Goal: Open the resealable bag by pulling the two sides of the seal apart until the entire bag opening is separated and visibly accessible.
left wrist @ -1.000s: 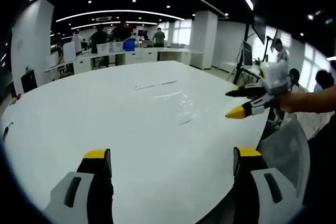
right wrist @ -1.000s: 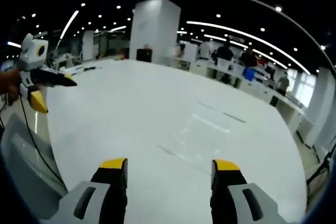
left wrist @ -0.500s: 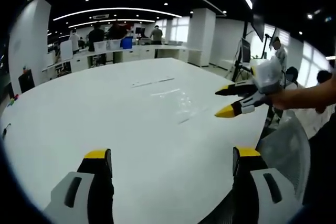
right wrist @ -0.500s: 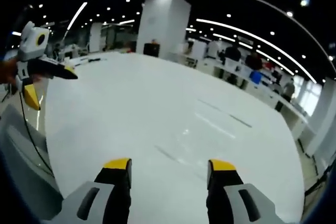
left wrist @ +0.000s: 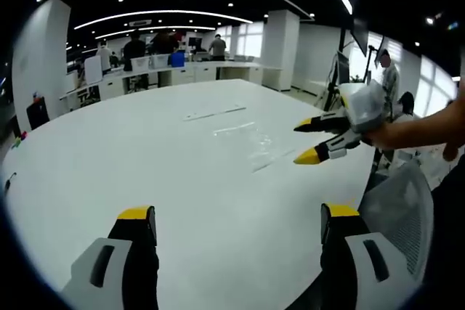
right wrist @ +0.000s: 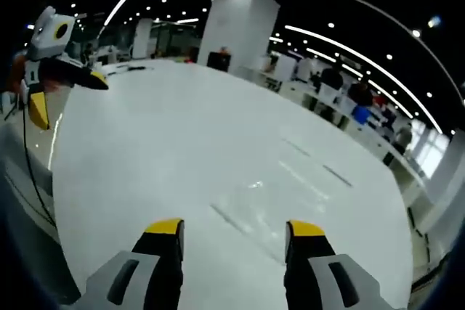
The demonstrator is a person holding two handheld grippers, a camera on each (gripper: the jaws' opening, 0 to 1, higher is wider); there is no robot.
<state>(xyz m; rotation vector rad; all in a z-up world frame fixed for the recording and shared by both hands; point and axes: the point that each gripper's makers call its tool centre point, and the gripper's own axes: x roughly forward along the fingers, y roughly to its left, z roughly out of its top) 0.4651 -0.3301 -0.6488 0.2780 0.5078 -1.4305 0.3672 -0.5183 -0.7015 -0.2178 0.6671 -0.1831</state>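
A: Where is the resealable bag seen?

B: It is laid flat on the white round table, toward the far right part in the left gripper view. In the right gripper view the bag is found just beyond the jaw tips. Being clear, it is hard to make out; only glints and the seal strip are caught.

A: How are the claws held?

B: The left gripper is spread wide above bare tabletop, nothing between its jaws. The right gripper is likewise parted and empty, poised over the bag's near edge.

A: Is anything cut off?

B: The right gripper is seen from the side in the left gripper view, with the hand behind it partly cropped. A mesh chair back is clipped by the edge
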